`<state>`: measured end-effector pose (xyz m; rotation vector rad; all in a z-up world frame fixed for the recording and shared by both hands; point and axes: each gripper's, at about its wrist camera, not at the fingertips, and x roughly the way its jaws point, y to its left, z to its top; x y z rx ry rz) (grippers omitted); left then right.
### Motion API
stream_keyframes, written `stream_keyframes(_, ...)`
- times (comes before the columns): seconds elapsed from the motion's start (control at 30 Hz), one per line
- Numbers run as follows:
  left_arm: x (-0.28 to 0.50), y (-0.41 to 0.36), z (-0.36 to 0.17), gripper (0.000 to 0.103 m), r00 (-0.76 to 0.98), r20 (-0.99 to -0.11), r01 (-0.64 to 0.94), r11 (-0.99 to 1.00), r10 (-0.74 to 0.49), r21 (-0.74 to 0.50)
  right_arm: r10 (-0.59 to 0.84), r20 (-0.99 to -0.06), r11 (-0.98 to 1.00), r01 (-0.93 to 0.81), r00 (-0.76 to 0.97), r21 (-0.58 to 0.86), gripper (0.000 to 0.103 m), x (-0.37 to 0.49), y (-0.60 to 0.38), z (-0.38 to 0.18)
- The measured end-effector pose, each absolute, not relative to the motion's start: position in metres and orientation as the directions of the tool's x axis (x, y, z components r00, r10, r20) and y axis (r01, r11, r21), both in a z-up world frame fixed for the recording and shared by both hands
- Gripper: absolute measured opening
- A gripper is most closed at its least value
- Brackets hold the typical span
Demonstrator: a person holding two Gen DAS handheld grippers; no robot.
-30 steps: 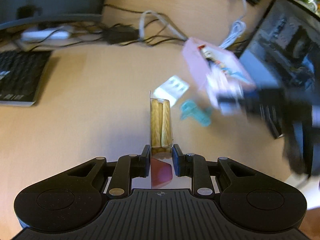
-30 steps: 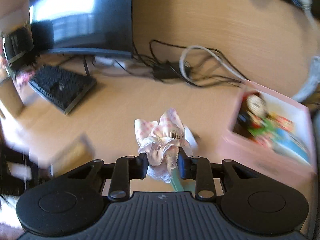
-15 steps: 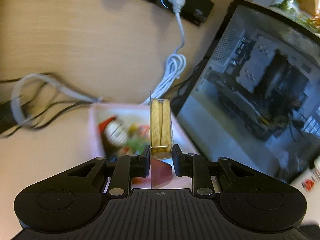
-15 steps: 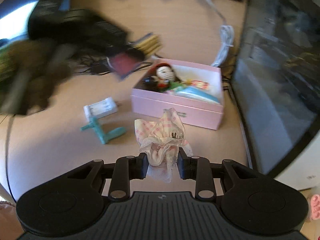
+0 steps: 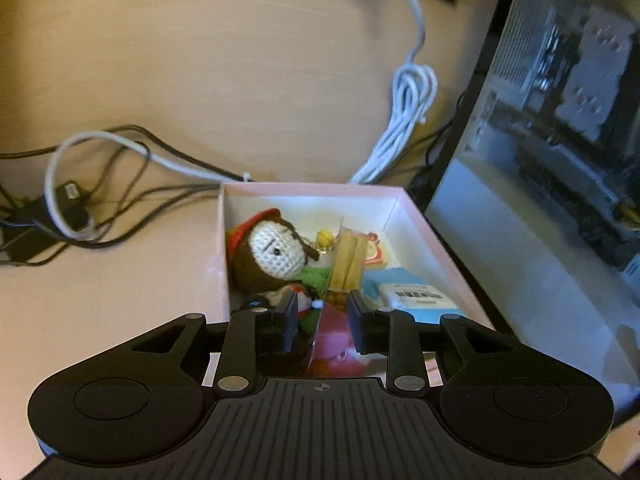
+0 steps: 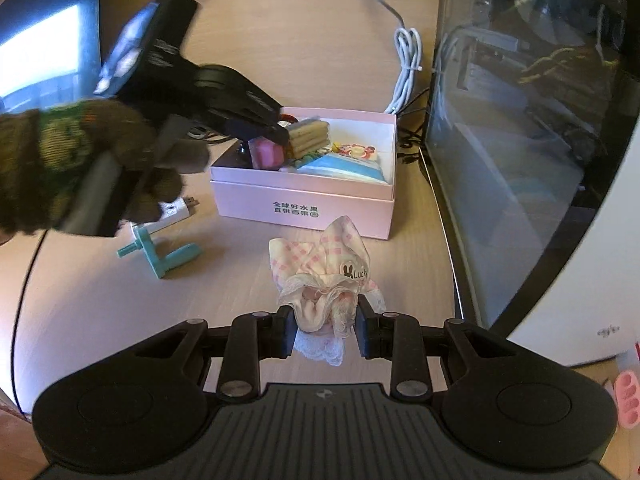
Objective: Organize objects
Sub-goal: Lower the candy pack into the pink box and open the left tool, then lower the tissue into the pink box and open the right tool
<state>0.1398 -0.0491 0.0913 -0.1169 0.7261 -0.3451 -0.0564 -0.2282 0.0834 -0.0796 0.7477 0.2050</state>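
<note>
My left gripper hangs over the open pink box, and its jaws are opening. Between them a clear packet of biscuit sticks tilts loose, with a gap at the left pad, its far end down among the box's contents. The right wrist view shows the same packet at the left gripper, over the box. A crocheted doll lies inside. My right gripper is shut on a pink checked frilly cloth, held in front of the box above the desk.
A teal plastic piece and a white charger lie left of the box. A gloved hand holds the left gripper. A glass-sided computer case stands at the right. Tangled black cables and a coiled white cable lie behind.
My left gripper has travelled from over the bare desk to above the pink box; its jaws have widened and the packet has tipped. The right gripper swung round to face the box, cloth still held.
</note>
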Motion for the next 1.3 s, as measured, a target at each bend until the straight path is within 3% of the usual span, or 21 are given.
stream_keyframes(0.23,0.087,-0.007,0.100,0.030,0.703,-0.615,0.224,0.932,-0.357,-0.286,0.193,-0.667,0.972,-0.232,0.720,0.032,0.028,-0.029,-0.231,0.094)
stream_keyframes(0.43,0.031,0.027,0.089,0.030,0.664,-0.642,0.240,0.922,-0.384,-0.303,0.198,-0.598,0.975,-0.218,0.777,0.039,0.028,0.038,-0.228,0.132)
stream_keyframes(0.57,-0.001,0.052,0.078,0.030,0.667,-0.678,0.192,0.950,-0.310,-0.245,0.232,-0.613,0.973,-0.178,0.755,0.150,0.028,0.112,-0.228,0.147)
stream_keyframes(0.67,-0.019,0.079,0.070,0.030,0.666,-0.697,0.116,0.960,-0.265,-0.254,0.189,-0.638,0.981,-0.118,0.746,0.152,0.028,0.163,-0.219,0.143)
stream_keyframes(0.73,-0.029,0.096,0.065,0.030,0.667,-0.705,0.065,0.962,-0.240,-0.266,0.153,-0.673,0.987,-0.083,0.723,0.136,0.033,0.192,-0.211,0.135)
stream_keyframes(0.77,-0.033,0.104,0.063,0.030,0.670,-0.708,0.039,0.962,-0.225,-0.269,0.148,-0.697,0.988,-0.070,0.702,0.139,0.051,0.208,-0.209,0.128)
stream_keyframes(0.83,-0.041,0.120,0.059,0.029,0.675,-0.709,-0.010,0.958,-0.204,-0.286,0.131,-0.731,0.988,-0.031,0.670,0.149,0.077,0.223,-0.210,0.117)
stream_keyframes(1.1,-0.039,0.142,0.048,0.029,0.648,-0.732,-0.044,0.948,-0.212,-0.314,0.131,-0.665,0.985,-0.023,0.735,0.168,0.081,0.189,-0.211,0.140)
stream_keyframes(1.3,-0.013,0.119,0.059,0.030,0.658,-0.702,0.107,0.956,-0.273,-0.272,0.135,-0.563,0.990,-0.132,0.815,0.046,0.103,0.117,-0.188,0.149)
